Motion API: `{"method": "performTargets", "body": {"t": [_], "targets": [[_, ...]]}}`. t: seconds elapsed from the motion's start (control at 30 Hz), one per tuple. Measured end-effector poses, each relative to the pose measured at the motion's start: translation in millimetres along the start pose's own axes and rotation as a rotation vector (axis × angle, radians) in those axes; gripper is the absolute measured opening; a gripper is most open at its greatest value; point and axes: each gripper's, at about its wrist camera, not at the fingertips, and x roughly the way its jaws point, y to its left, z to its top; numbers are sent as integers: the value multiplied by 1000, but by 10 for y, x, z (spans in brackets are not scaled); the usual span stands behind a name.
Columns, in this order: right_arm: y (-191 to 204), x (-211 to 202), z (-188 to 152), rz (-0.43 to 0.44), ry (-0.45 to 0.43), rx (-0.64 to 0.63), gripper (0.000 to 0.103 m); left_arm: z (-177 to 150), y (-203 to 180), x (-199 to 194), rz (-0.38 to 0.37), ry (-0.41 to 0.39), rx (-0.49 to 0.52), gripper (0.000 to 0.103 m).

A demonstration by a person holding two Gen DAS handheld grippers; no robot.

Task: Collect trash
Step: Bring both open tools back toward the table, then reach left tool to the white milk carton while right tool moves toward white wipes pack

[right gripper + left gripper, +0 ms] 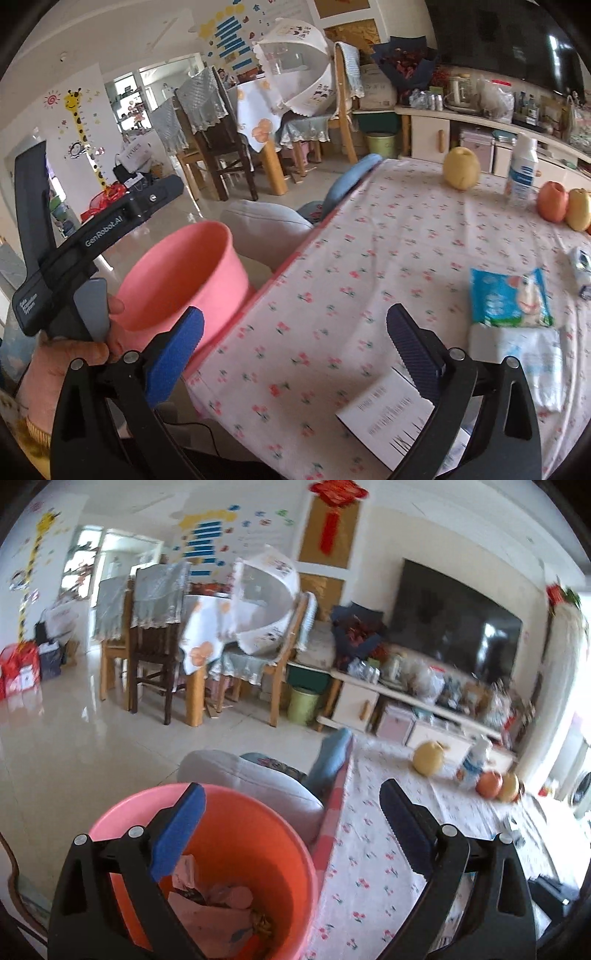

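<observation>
A pink bin (236, 834) stands beside the table's left edge with crumpled paper and wrappers (218, 908) inside. My left gripper (291, 827) is open and empty, hovering above the bin's right rim. The bin also shows in the right wrist view (184, 277), with the left gripper's body (92, 236) over it. My right gripper (295, 347) is open and empty above the floral tablecloth (369, 258). A white printed paper slip (388, 417) lies just under its right finger.
On the table lie a blue-and-white tissue pack (509, 299), a white pack (524, 354), a yellow pear (461, 168), a bottle (522, 168) and two apples (565, 203). A grey cushion (258, 221), dining chairs (155, 627) and a TV stand (424, 701) lie beyond.
</observation>
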Motion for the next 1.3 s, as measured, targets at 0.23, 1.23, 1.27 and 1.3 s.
{"method": "performTargets", "body": {"t": [0.23,1.23,1.27,1.3], "targets": [[-155,-295,-139,-36,-24,-9,98,-68,-256,-2,-74,39,35,96],[-1078,-963,-567,-94,-19,82,98,-589,-1231,-389,-135,78,237,96],[-1106,-984,-569,-97,-18,86,98,-614,-1269,-405,-138,81,246,96],[-1140,-1007,-573,-102,-18,92,98,-641,-1308,-418,-140,84,253,96]]}}
